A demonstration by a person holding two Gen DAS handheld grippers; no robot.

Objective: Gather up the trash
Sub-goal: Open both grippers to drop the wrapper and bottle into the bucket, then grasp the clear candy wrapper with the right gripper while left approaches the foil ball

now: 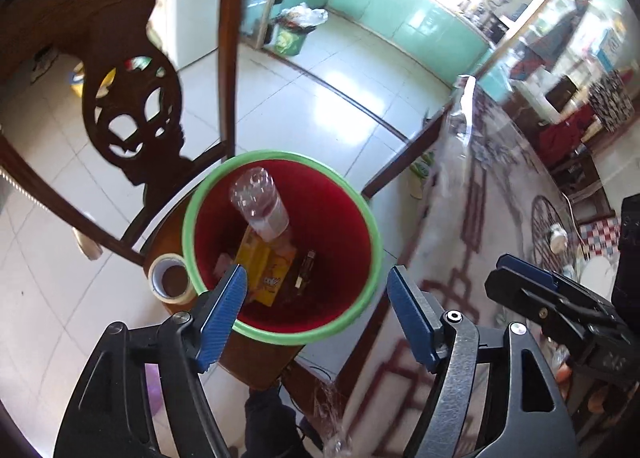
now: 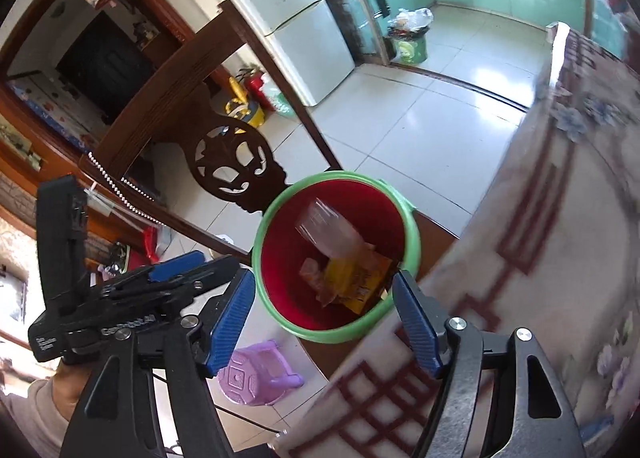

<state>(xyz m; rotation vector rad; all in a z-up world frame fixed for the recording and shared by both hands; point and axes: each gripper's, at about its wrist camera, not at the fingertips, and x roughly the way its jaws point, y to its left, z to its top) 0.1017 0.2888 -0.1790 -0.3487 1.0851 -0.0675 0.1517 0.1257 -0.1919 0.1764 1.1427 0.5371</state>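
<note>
Both pairs of jaws stand wide apart with nothing between them: the left gripper (image 1: 316, 292) hangs over the red plastic bin with a green rim (image 1: 362, 213), and the right gripper (image 2: 324, 300) hangs just beside that bin's near rim. Inside the bin lie a clear plastic bottle (image 1: 260, 205), tilted with its base upward, a yellow snack packet (image 1: 262, 268) whose printing is too blurred to read, and a small dark wrapper (image 1: 305, 272). The bin stands on a round wooden chair seat (image 1: 256, 362), touching a roll of pale tape (image 1: 170, 278) at the seat's left edge. Just beside the chair is the patterned tablecloth (image 2: 540, 258) of a table. A purple plastic stool (image 2: 256, 372) stands on the tiled floor (image 1: 304, 105).
</note>
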